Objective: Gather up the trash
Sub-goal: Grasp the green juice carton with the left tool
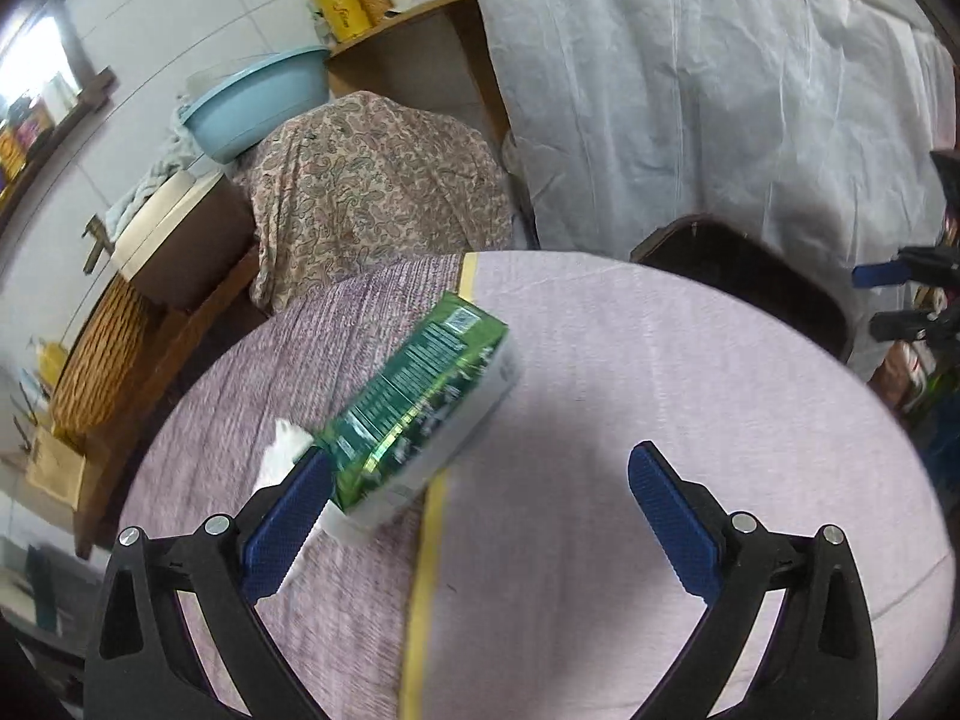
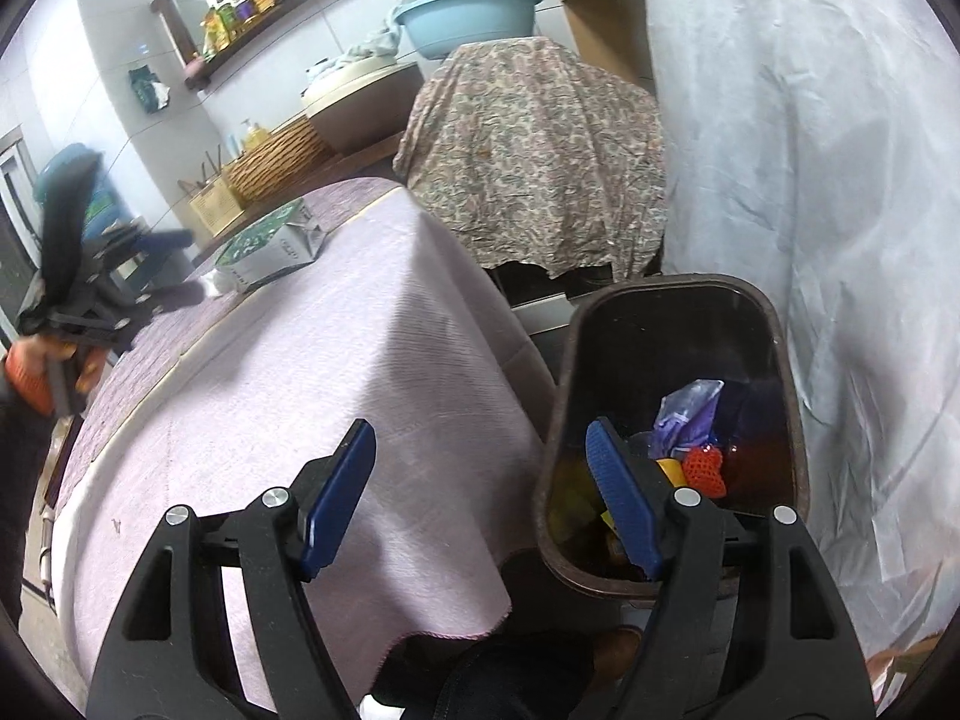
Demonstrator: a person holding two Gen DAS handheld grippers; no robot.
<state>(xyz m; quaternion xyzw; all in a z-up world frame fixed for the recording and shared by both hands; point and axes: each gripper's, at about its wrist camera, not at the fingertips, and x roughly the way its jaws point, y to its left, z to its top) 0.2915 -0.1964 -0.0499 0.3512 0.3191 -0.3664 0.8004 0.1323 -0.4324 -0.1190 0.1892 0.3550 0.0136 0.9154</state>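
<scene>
A green and white carton (image 1: 420, 408) lies on the lilac tablecloth (image 1: 630, 420), with a crumpled white tissue (image 1: 279, 456) beside it. My left gripper (image 1: 480, 474) is open; its left finger (image 1: 288, 516) is next to the carton's near end. The carton also shows in the right wrist view (image 2: 270, 246), with the left gripper (image 2: 162, 264) near it. My right gripper (image 2: 480, 474) is open and empty, above the table corner and the rim of a dark brown bin (image 2: 678, 300). The bin holds purple, orange and yellow trash (image 2: 690, 426).
A paisley-covered object (image 1: 372, 198) stands behind the table, with a blue basin (image 1: 252, 102) beside it. A white sheet (image 1: 720, 108) hangs at the right. The bin (image 1: 750, 276) sits past the table's far right edge. A wicker basket (image 2: 276, 156) stands on the counter.
</scene>
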